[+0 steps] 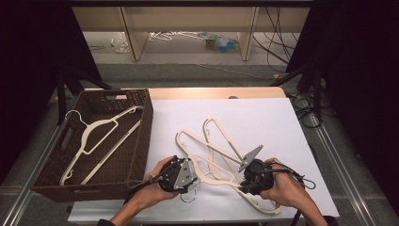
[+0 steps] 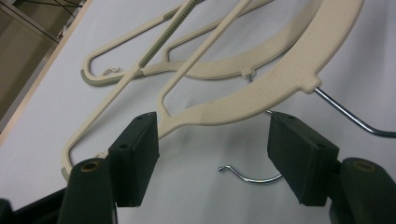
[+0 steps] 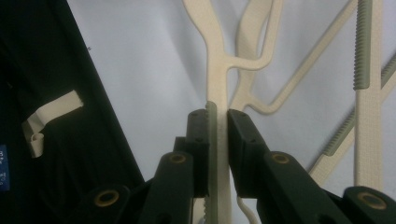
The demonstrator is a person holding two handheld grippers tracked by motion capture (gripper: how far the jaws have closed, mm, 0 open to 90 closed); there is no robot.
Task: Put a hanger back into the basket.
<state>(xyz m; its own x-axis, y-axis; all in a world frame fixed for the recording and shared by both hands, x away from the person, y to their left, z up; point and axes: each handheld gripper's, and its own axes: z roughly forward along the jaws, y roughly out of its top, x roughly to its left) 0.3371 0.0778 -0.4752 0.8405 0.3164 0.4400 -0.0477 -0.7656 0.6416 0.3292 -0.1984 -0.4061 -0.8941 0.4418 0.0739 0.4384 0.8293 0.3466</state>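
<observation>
- Hangers first, high view: one cream plastic hanger with a wire hook [image 1: 101, 136] already lies in the brown woven basket [image 1: 141, 141], a tangle of cream hangers [image 1: 214, 153] waits on the white table [image 1: 263, 117], so I'd guess it's barely started
- left gripper view: left gripper [image 2: 212, 156] hangs open, jaws astride the nearest hanger's shoulder [image 2: 261, 95], not pinching; its chrome hook [image 2: 348, 114] runs off frame
- right gripper view: right gripper [image 3: 217, 135] is clamped on a ribbed hanger bar [image 3: 218, 88]; which hanger, can't tell

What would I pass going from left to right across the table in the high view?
Brown wicker basket with a white hanger lying in it → left gripper → tangle of cream hangers on the white table → right gripper, clamped on one cream hanger's bar.
</observation>
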